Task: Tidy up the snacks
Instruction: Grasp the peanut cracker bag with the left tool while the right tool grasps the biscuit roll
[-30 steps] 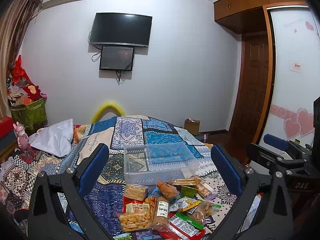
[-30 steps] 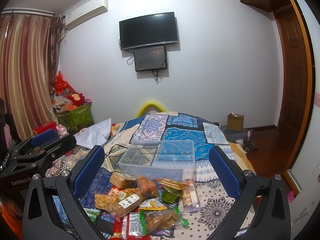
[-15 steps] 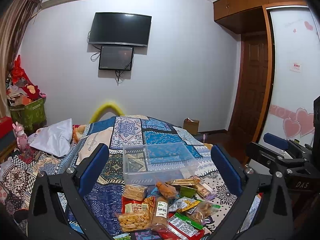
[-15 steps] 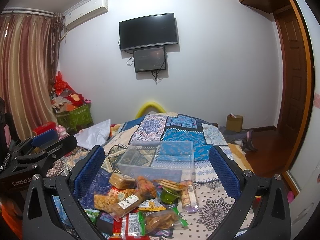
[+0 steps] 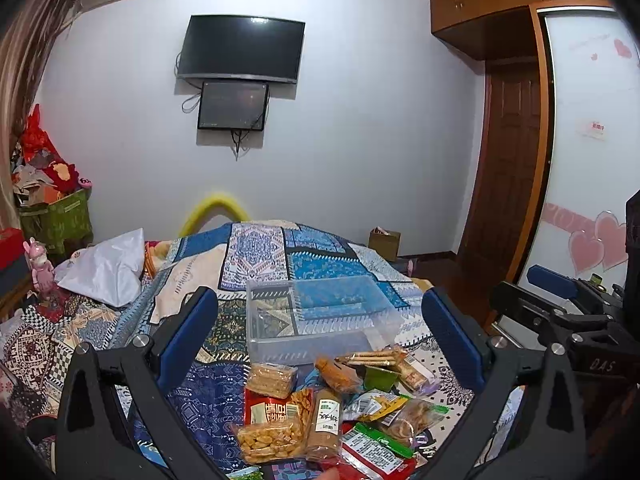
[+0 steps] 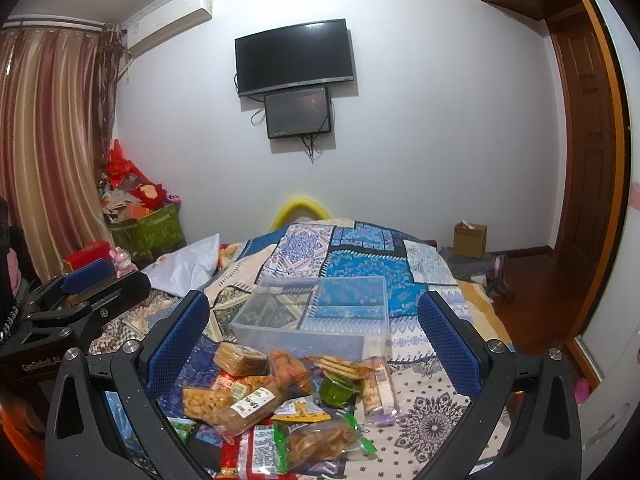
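Observation:
A pile of snack packets (image 5: 328, 412) (image 6: 288, 400) lies on a patchwork bedspread (image 5: 256, 248) (image 6: 360, 264), near its front edge. Just behind the pile stands a clear plastic box (image 5: 320, 312) (image 6: 316, 312), with nothing inside. My left gripper (image 5: 320, 336) hovers open above the pile, nothing between its blue pads. My right gripper (image 6: 314, 336) is open too, above the same pile and to the right of the left one. Among the snacks are a green jelly cup (image 6: 338, 389), a peanut bag (image 5: 268, 440) and a red packet (image 5: 272, 408).
A white pillow (image 5: 104, 268) lies on the bed's left side. A green crate of red items (image 6: 148, 228) stands by the curtain (image 6: 48, 140). A television (image 5: 240, 48) hangs on the far wall. A cardboard box (image 6: 470, 240) and a wooden door (image 5: 508, 160) are at the right.
Both grippers have shifted only slightly; the view has barely moved. Nothing was taken hold of and the snacks lie where they were.

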Motion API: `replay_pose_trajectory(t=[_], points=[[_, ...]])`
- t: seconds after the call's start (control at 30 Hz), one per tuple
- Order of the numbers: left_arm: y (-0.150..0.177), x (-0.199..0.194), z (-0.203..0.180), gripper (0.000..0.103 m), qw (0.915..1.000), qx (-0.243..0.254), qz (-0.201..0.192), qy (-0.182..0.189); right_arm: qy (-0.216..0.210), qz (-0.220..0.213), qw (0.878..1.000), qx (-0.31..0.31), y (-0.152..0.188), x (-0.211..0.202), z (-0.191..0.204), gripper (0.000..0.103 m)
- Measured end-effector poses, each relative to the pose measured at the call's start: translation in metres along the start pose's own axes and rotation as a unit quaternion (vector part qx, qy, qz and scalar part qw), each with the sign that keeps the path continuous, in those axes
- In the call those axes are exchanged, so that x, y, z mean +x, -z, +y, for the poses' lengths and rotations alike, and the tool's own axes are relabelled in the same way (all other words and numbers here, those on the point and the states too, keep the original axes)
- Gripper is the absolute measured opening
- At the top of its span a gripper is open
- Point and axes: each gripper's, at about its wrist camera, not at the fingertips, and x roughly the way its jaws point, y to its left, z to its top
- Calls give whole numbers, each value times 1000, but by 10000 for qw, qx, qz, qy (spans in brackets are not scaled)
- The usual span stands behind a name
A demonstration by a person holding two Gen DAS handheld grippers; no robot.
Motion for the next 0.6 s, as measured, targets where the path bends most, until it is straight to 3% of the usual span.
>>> replay_pose_trajectory(t=[0.27,0.4,0.6], points=[[16,44,22,103,9974,-339,628,-52,187,490,9985,172,15,33,-25,103],[32,72,34,90,9932,-474,1045,-189,234,891,9952,319,29,55,-39,103],[63,108,52,85,9832,-640,1689,-270,236,1432,9882,492,52,83,-57,101]])
